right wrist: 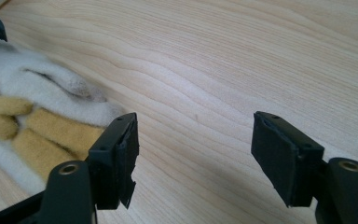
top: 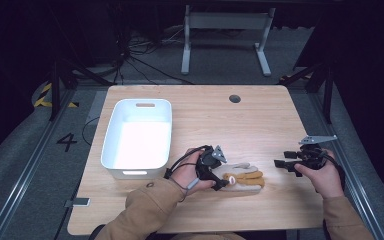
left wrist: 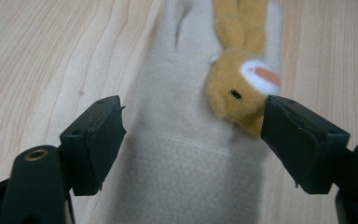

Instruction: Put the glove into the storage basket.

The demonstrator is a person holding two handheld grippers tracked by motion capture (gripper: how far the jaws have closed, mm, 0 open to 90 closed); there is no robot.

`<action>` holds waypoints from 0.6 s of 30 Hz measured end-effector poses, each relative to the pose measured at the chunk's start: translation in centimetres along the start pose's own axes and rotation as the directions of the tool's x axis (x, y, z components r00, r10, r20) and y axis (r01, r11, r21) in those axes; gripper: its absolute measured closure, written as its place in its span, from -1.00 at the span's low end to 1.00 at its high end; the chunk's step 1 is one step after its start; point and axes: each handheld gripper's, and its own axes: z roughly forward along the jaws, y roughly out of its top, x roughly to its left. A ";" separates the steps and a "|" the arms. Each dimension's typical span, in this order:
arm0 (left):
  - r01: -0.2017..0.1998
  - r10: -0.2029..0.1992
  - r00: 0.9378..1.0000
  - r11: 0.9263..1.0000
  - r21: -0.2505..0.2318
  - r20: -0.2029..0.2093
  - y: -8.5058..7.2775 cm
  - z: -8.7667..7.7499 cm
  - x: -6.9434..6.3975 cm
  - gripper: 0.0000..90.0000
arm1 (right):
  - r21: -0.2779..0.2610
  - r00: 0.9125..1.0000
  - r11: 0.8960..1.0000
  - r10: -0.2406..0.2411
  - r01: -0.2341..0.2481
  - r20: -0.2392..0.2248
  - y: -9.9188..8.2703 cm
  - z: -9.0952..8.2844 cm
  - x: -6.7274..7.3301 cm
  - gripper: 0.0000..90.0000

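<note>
A cream fleece glove (top: pixel 240 172) with a tan plush animal (top: pixel 247 180) sewn on it lies flat on the wooden table (top: pixel 260 120), near the front edge. My left gripper (top: pixel 223 183) is low over the glove's cuff end. In the left gripper view its jaws stand wide, one on each side of the cream cloth (left wrist: pixel 182 140), and the plush head (left wrist: pixel 240 91) lies just by the right jaw. My right gripper (top: pixel 281 164) hovers to the right of the glove, apart from it. It is open (right wrist: pixel 193 154) over bare wood, with the glove's fingers (right wrist: pixel 42 93) at its left.
A white plastic tub (top: pixel 137 140) with nothing in it stands on the left half of the table, close to my left hand. A round cable hole (top: pixel 235 98) sits near the far edge. A grey desk frame (top: pixel 225 35) and cables lie on the floor beyond.
</note>
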 end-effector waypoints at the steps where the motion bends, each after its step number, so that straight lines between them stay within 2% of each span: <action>1: -0.003 0.003 1.000 1.000 0.003 0.004 -0.1 0.1 0.1 -0.53 | 0.002 1.000 1.000 0.000 0.000 -0.005 0.0 0.0 0.0 -0.29; 8: -0.034 0.033 0.999 0.999 0.025 0.029 -0.2 0.9 0.2 -0.58 | 0.010 1.000 1.000 0.008 -0.007 -0.028 0.0 0.2 0.0 -0.29; 12: -0.078 0.076 0.997 0.996 0.046 0.027 0.0 1.4 -0.1 -0.60 | 0.009 0.999 1.000 0.010 -0.009 -0.032 0.1 0.2 0.1 -0.30; 13: -0.081 0.080 0.997 0.995 0.051 0.018 0.0 1.6 -0.2 -0.61 | 0.009 0.999 1.000 0.010 -0.010 -0.034 0.1 0.1 0.2 -0.30; 18: -0.093 0.091 0.996 0.994 0.056 0.022 0.0 2.2 -0.1 -0.62 | 0.006 0.999 1.000 0.009 -0.009 -0.037 0.0 0.1 0.3 -0.31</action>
